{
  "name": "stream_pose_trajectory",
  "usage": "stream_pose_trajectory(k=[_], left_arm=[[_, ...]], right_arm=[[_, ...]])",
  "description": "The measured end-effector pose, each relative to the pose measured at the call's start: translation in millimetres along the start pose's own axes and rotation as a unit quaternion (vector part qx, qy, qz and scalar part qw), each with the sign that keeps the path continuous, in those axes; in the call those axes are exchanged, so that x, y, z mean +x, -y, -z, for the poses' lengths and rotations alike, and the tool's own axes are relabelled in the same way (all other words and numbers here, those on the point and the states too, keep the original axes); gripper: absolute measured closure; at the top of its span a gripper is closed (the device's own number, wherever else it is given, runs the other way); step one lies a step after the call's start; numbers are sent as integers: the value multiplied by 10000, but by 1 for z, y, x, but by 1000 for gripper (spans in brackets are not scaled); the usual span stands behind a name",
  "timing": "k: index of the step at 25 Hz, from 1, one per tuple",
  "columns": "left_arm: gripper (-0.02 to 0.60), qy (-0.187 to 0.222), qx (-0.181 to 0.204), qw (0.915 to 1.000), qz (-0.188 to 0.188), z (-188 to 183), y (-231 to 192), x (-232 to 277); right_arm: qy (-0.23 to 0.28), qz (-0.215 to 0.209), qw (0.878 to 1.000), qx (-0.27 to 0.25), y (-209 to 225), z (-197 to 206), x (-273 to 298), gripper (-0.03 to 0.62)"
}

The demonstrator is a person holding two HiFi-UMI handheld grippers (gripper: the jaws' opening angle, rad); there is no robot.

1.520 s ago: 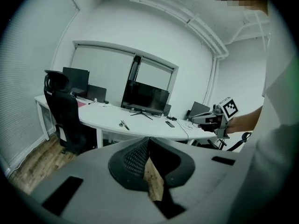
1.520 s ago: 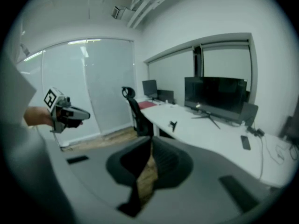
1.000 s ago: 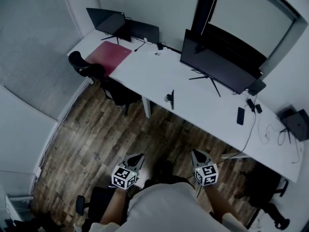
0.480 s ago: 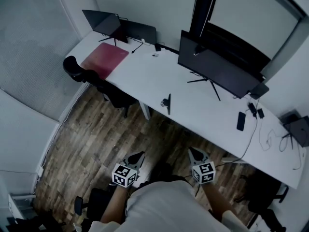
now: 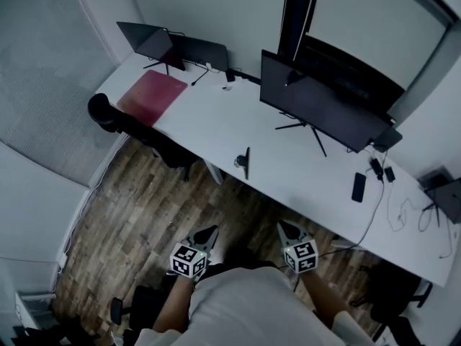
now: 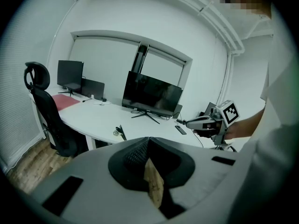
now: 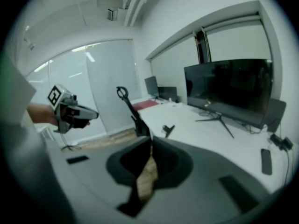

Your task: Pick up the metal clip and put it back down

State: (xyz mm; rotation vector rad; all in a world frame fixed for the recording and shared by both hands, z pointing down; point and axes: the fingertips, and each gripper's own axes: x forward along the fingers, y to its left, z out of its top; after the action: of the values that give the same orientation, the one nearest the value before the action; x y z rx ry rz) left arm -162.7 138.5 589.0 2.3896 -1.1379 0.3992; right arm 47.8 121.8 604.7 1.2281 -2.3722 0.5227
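Both grippers hang low in front of the person, over the wood floor (image 5: 144, 207) and well short of the white desk (image 5: 216, 121). The left gripper (image 5: 209, 231) has its jaws pressed together with nothing between them. The right gripper (image 5: 282, 224) is the same, its jaws meeting at the tip and empty. Both point towards the desk's near edge.

The metal clip (image 5: 243, 162) sits on the desk just inside that near edge, roughly midway along, a small dark shape standing up from the white top. Neither gripper is anywhere close to it.

Beyond it, to the right, stands a big dark monitor (image 5: 317, 103), and a phone (image 5: 359, 187) lies near the front edge further right. A red mat (image 5: 153, 96) lies at the desk's far left end, with a black chair (image 5: 108, 114) beside that end.
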Motion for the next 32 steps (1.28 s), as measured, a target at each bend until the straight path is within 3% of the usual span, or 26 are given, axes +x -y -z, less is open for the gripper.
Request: stream_pose_trajectory(k=[18,32], left_arm=[[549,-86,-69,9999,-1,-23,-25,32],[549,-361,-46,9979,535,-54,-94,87]], right_arm=[[-108,63,9999,79,27,-12,31,559],[-372,523,9975,282,46,-35,83,559]])
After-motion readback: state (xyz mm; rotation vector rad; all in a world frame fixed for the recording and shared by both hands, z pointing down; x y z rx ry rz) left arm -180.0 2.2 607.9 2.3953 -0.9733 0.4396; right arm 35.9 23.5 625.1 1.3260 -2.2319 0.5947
